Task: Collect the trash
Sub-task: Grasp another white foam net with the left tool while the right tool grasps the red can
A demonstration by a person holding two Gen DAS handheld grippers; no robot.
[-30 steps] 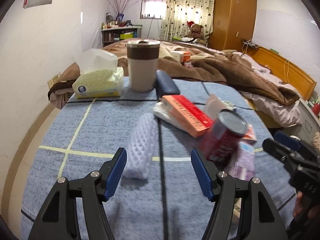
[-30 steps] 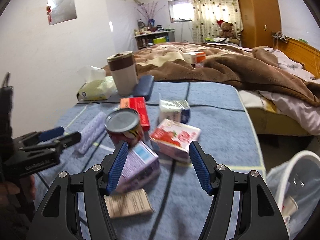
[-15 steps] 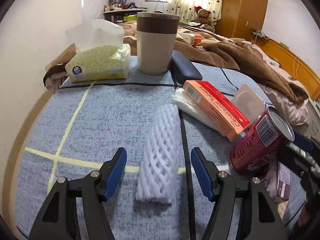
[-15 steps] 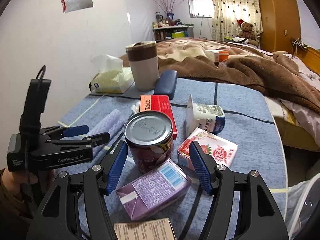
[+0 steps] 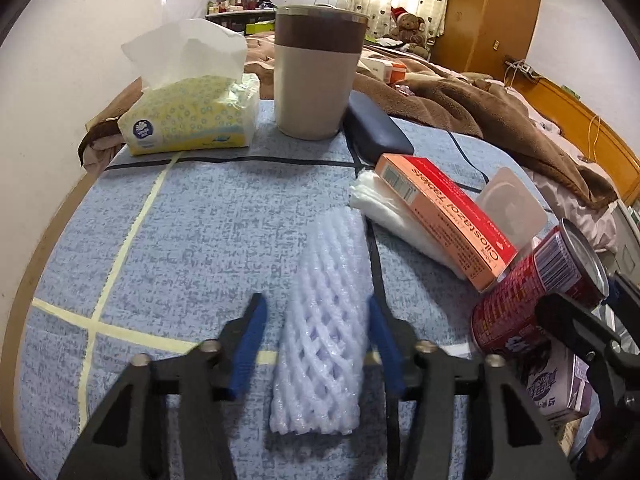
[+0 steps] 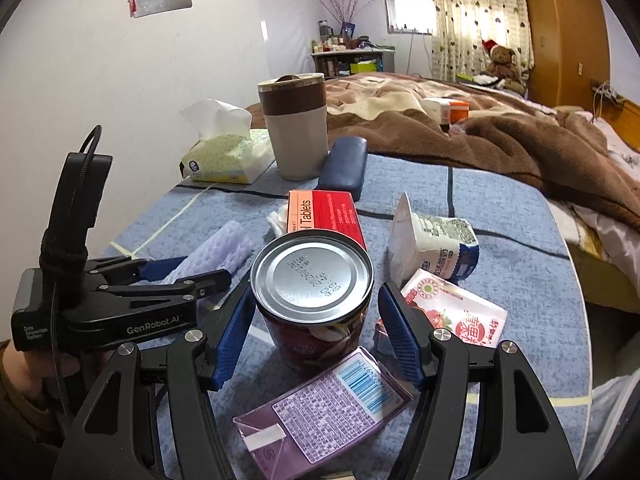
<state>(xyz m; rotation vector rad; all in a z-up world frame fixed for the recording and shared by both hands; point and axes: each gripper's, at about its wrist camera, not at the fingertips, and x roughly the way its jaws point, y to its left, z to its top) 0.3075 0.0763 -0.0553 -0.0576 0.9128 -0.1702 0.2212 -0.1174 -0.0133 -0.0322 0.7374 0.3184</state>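
Bare cloth left of foam net; tablet box and can crowd right.

Foam net left of can; tablet box behind can; carton before it.

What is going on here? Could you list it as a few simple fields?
Surface: blue patterned cloth
Left gripper: open, fingers either side of the white foam net sleeve
Right gripper: open, fingers either side of the upright red can
Other trash: purple carton, strawberry carton, yogurt cup, tablet box
Nearby: tissue pack, lidded cup
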